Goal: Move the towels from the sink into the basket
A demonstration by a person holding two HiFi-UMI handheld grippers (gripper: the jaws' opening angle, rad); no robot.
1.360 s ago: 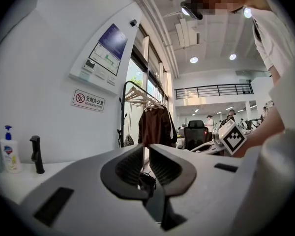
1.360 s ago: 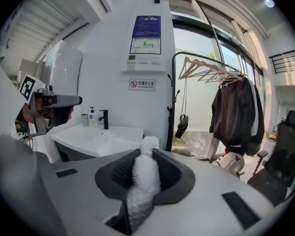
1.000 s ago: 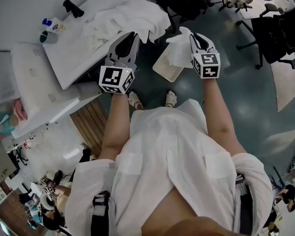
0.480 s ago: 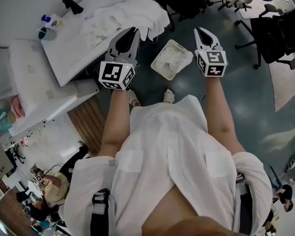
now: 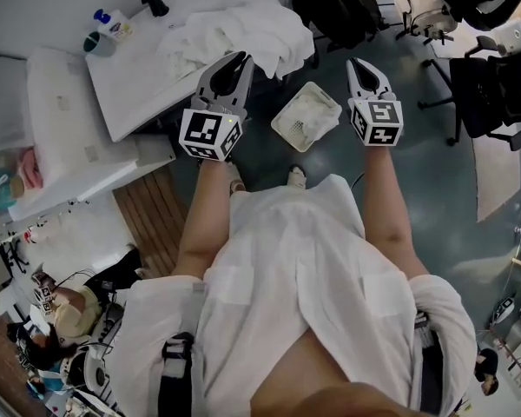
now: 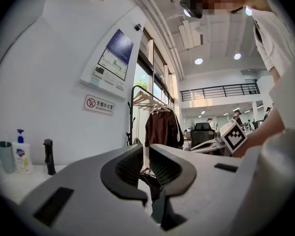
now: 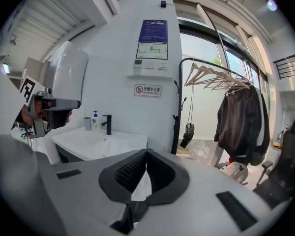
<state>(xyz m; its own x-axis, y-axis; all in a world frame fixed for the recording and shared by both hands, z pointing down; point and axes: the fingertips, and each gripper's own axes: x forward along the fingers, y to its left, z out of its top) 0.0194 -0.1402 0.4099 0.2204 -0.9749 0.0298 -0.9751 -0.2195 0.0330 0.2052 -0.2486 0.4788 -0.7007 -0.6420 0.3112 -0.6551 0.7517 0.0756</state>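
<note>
Several white towels [image 5: 234, 37], soft and crumpled, lie heaped on the right end of the sink [image 5: 139, 85], a flat white slab top; one fold droops over its edge. One more white towel [image 5: 311, 109] sits bunched in the basket [image 5: 282, 122], a squarish white perforated plastic tub on the dark floor [image 5: 434, 198], just off the sink's corner and between the two grippers. The left gripper [image 5: 235, 57] has its tips at the heap's near edge in the head view. Its own view shows ribbed dark pads with a thin gap, nothing between the jaws. The right gripper [image 5: 357, 62] is right of the basket, over the floor. Its own view shows the jaws tip to tip, empty. Only the head view shows the heap and the basket. The gripper views give a level look at a black faucet [image 7: 107, 123], a soap bottle [image 6: 22, 154] and a grey cup [image 6: 5, 156] at the sink's back. They also show a sign [image 7: 147, 90] on the white wall and a dark jacket [image 7: 243, 124] on a rack of hangers [image 7: 211, 75].
</note>
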